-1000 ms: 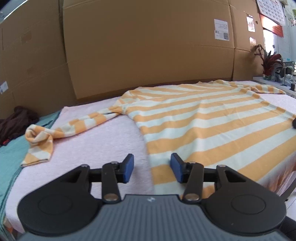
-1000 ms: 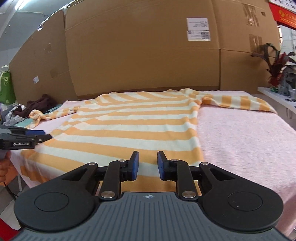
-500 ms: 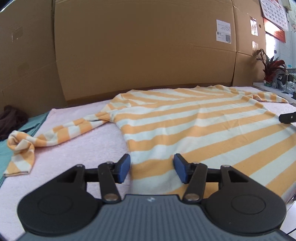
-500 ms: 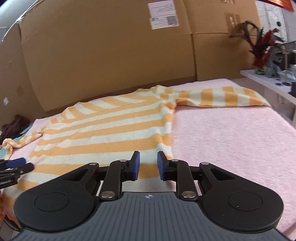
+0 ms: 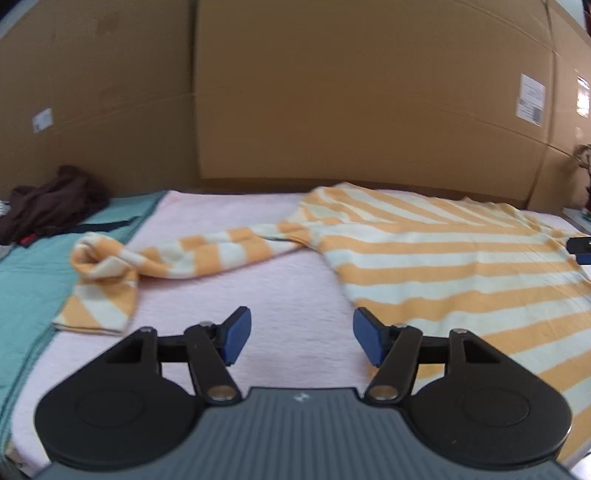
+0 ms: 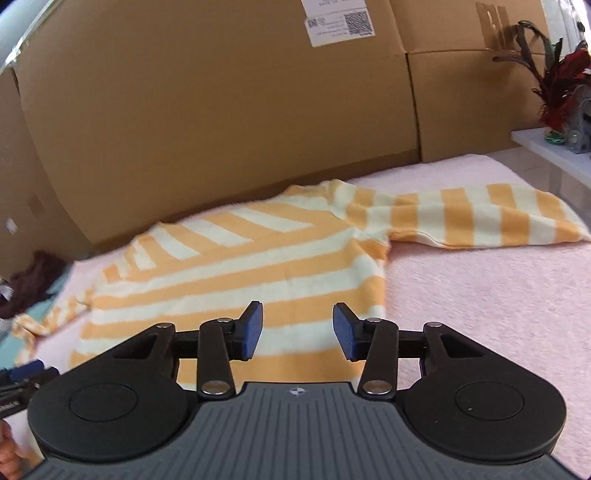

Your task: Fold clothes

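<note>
Lying flat on a pink towel-like cover, an orange-and-cream striped sweater is spread with its body toward the cardboard wall at the back. In the left wrist view, one sleeve runs out to the left, its end twisted and bunched, with the cuff lying at the edge of the pink cover beside a teal cloth. In the right wrist view, the other sleeve lies straight and flat, stretched out to the right across the pink cover.

The left gripper hovers over bare pink cover just beside the sweater's side edge; its jaws have just been opening and stand wide apart with nothing between the blue pads. The right gripper hangs above the lower part of the sweater near the hem; its jaws have likewise just been opening, with a clear gap and no fabric between the pads, though the striped cloth shows through below.

A dark brown garment lies crumpled at the far left on the teal cloth. White shipping labels are stuck to the cardboard. A red-leaved plant stands on a white shelf at the far right. Part of a person's hand shows at the lower left corner of the right wrist view.
</note>
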